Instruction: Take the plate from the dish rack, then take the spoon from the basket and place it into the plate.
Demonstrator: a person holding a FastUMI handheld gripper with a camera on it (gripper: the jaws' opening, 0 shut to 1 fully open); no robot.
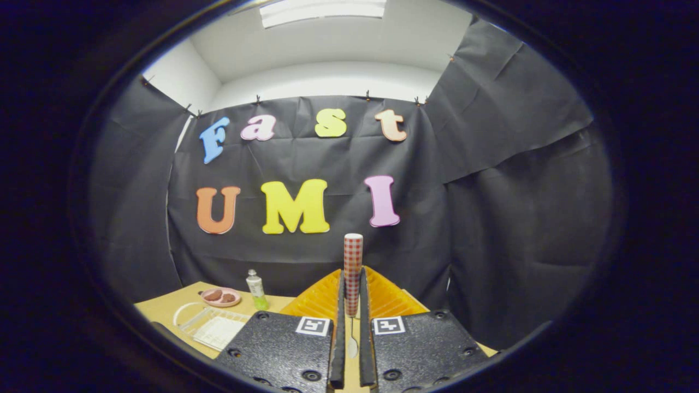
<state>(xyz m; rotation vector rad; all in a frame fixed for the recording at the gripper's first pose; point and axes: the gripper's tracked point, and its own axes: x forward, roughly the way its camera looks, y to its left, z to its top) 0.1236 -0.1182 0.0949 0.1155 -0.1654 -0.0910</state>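
The gripper (pixel 352 305) clamps the spoon (pixel 353 273) by its checkered handle, bowl hanging down between the fingers, lifted above the orange basket (pixel 322 299), apparently for carrying toward a plate; the transparent dish rack (pixel 210 325) sits on the table (pixel 164 308) nearby.

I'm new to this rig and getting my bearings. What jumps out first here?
A spoon with a red-checked handle stands upright in the gripper, both jaws pressed on it, an orange rack right behind. Farther off on the table sit a pink plate and a green bottle.
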